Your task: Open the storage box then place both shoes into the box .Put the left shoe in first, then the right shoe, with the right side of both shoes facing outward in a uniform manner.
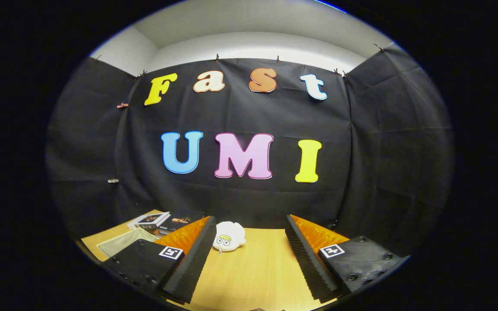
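Gripper fingers spread wide, holding nothing. White plush shoe lies just beyond them near table's far edge, cartoon-face end toward the fingers. Books stacked at far-left corner.

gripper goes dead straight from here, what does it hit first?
Probably nothing on the wooden table. The gripper is open and empty, aimed above the table, so likely the black cloth wall. The white plush toy lies low, just inside the left finger; depth is unclear.
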A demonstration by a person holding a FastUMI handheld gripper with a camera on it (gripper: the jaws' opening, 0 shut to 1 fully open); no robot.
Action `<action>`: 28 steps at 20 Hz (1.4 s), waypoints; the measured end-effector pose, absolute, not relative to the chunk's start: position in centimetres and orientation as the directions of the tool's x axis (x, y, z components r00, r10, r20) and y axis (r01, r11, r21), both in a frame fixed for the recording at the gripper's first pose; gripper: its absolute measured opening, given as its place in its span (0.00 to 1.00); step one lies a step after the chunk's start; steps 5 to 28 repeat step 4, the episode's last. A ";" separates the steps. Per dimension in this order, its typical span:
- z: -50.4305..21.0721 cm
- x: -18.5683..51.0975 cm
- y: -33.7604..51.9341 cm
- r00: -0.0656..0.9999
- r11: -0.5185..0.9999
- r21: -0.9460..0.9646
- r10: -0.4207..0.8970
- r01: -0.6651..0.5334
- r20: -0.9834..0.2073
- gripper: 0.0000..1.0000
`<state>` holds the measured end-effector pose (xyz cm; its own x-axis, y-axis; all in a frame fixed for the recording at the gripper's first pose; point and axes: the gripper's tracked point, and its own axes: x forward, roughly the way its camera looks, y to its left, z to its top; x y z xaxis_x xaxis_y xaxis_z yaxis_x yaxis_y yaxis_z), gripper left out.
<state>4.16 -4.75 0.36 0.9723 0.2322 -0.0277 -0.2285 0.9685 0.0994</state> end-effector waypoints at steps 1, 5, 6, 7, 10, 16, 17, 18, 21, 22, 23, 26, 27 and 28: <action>0.1 3.6 -4.1 0.968 0.964 0.095 0.251 -0.248 -0.016 1.00; -0.6 3.0 -4.2 0.961 0.955 0.115 0.275 -0.273 -0.007 0.97; -0.6 3.0 -4.2 0.961 0.955 0.115 0.275 -0.273 -0.007 0.97; -0.6 3.0 -4.2 0.961 0.955 0.115 0.275 -0.273 -0.007 0.97; -0.6 3.0 -4.2 0.961 0.955 0.115 0.275 -0.273 -0.007 0.97; -0.6 3.0 -4.2 0.961 0.955 0.115 0.275 -0.273 -0.007 0.97; -0.6 3.0 -4.2 0.961 0.955 0.115 0.275 -0.273 -0.007 0.97; -0.6 3.0 -4.2 0.961 0.955 0.115 0.275 -0.273 -0.007 0.97; -0.6 3.0 -4.2 0.961 0.955 0.115 0.275 -0.273 -0.007 0.97; -0.6 3.0 -4.2 0.961 0.955 0.115 0.275 -0.273 -0.007 0.97; -0.6 3.0 -4.2 0.961 0.955 0.115 0.275 -0.273 -0.007 0.97; -0.6 3.0 -4.2 0.961 0.955 0.115 0.275 -0.273 -0.007 0.97; -0.6 3.0 -4.2 0.961 0.955 0.115 0.275 -0.273 -0.007 0.97; -0.6 3.0 -4.2 0.961 0.955 0.115 0.275 -0.273 -0.007 0.97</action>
